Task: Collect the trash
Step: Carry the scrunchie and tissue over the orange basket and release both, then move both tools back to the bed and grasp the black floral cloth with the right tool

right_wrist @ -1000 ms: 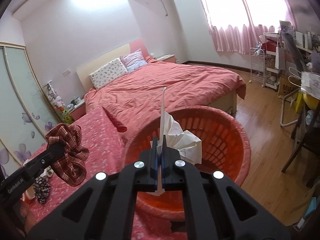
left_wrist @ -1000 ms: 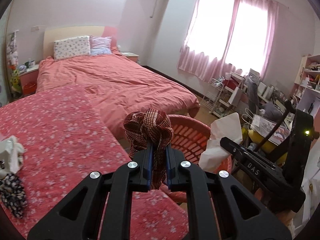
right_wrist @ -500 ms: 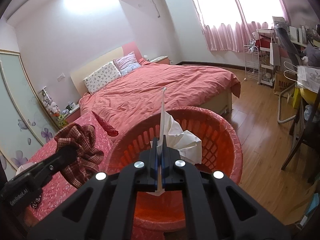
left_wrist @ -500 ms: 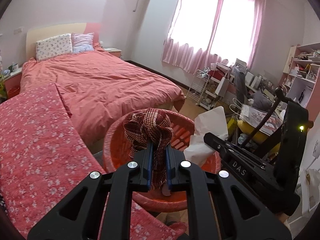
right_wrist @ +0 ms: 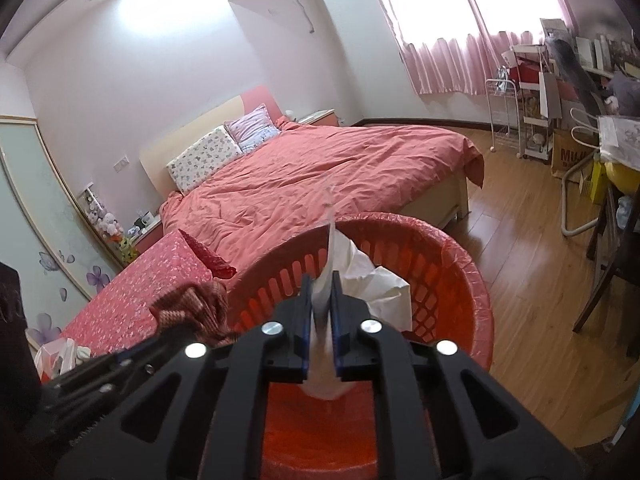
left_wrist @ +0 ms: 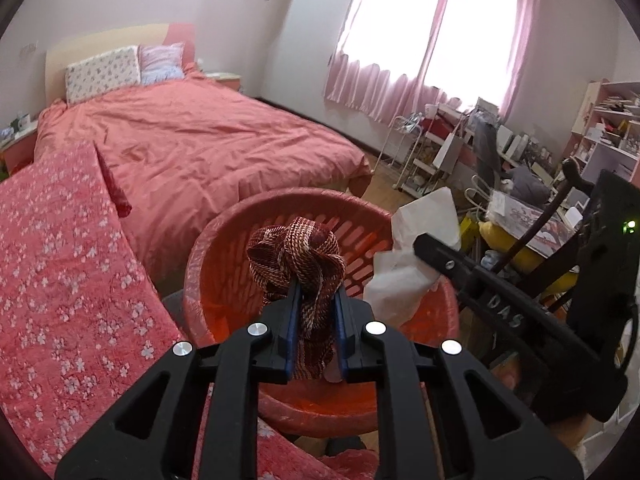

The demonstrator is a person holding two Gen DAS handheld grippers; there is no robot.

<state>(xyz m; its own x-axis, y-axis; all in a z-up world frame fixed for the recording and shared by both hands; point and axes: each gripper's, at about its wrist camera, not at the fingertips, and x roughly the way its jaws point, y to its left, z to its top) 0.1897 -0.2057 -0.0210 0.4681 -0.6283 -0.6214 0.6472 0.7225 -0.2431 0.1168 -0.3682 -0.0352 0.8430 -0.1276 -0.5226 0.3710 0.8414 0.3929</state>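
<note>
Red-and-cream woven fabric scrunchie (left_wrist: 296,252): bunched above the blue pads (left_wrist: 291,320) of the left gripper (left_wrist: 314,304), tail hanging between them, over the near-left interior of the orange slatted basket (left_wrist: 280,208). Jaws have just been opening; a narrow gap is there, but fabric fills it and seems pressed on both sides, so I read it as not yet let go.

White crumpled tissue (right_wrist: 372,284): one thin edge stands up between the pads of the right gripper (right_wrist: 320,300), the bulk fans out toward 2 o'clock, over the basket's middle. These jaws have also just been opening; tissue sits in the slot, whether gripped or merely resting I cannot tell for certain, it looks lightly held.

Risks, judged:
- Scrunchie weave may cling to a pad and come away with the gripper.
- In the right wrist view the scrunchie sits at 9 o'clock, at the basket's rim; a sideways swing may drop it on the floral cloth (left_wrist: 60,280).
- Tissue is light and may drift past the rim toward the wooden floor (right_wrist: 540,280).
- Grippers are close together; they may collide.
</note>
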